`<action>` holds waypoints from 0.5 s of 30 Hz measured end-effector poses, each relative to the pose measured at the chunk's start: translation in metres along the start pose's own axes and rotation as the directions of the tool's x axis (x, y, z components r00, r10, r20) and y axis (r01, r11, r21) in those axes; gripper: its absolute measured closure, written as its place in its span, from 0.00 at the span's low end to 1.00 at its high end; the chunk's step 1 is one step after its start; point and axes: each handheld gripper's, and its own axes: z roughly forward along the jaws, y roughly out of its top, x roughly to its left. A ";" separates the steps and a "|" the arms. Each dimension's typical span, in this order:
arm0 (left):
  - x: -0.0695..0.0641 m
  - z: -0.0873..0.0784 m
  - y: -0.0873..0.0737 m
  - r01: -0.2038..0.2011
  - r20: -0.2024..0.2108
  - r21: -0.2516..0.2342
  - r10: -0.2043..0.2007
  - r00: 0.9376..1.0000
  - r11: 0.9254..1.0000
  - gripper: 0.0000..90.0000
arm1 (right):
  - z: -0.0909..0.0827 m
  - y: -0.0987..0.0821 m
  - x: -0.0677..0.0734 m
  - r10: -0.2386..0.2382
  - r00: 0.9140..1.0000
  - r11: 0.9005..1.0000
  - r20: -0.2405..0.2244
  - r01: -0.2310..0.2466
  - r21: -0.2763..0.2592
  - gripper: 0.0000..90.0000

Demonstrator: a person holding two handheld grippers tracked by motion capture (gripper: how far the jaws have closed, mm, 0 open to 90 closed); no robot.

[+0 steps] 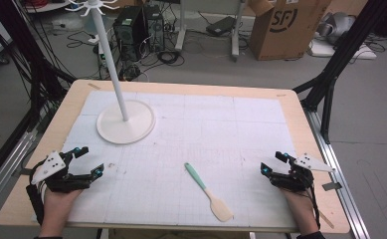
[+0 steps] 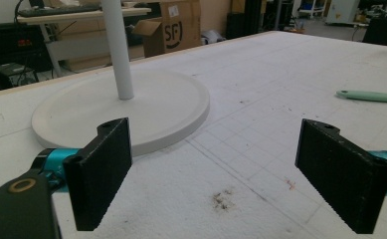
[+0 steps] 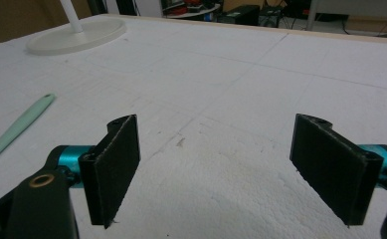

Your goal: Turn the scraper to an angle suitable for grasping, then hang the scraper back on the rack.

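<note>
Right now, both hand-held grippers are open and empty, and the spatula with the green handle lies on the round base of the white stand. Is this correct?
Not quite. The spatula lies on the white mat, apart from the round base of the stand, between the two hands, as the high view shows. The rest holds: the left hand-held gripper and the right hand-held gripper are both open and empty.

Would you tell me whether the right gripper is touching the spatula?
Apart: the high view shows bare mat between the right gripper and the spatula.

"SF" — on cardboard box (image 1: 286, 25)
</note>
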 end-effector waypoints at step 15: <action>0.000 0.000 0.000 0.000 -0.003 -0.003 0.000 1.000 1.000 0.17 | -0.002 0.015 0.040 -0.090 0.996 0.995 0.022 0.089 0.046 0.20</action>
